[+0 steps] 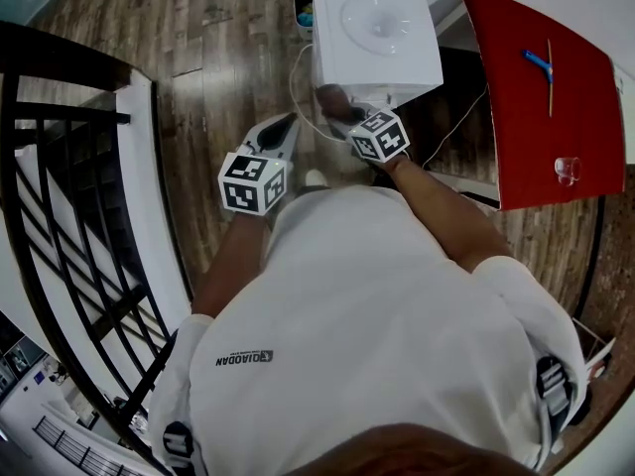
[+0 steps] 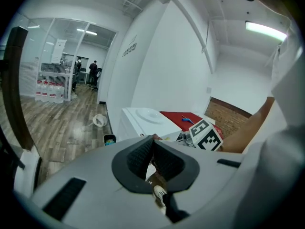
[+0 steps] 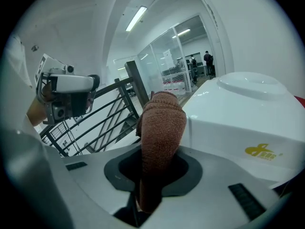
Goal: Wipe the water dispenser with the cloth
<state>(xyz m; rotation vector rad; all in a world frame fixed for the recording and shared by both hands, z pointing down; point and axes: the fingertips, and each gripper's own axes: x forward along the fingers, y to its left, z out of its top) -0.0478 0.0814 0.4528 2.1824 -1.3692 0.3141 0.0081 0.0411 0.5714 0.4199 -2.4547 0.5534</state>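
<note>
The white water dispenser (image 1: 377, 38) stands on the wooden floor ahead of me, its round top recess facing up. My right gripper (image 1: 342, 107) is shut on a brown knitted cloth (image 1: 332, 97) and holds it at the dispenser's front left corner. In the right gripper view the cloth (image 3: 162, 123) stands up between the jaws, close beside the dispenser's white side (image 3: 248, 123). My left gripper (image 1: 286, 127) hangs left of the dispenser, apart from it. In the left gripper view its pads (image 2: 143, 154) meet with nothing between them, and the dispenser (image 2: 143, 116) lies beyond.
A black stair railing (image 1: 60, 216) and a white ledge (image 1: 149, 186) run along the left. A red table (image 1: 546, 87) with a blue item (image 1: 537, 63) and a clear cup (image 1: 568, 170) stands right of the dispenser. A white cable (image 1: 296, 87) trails on the floor.
</note>
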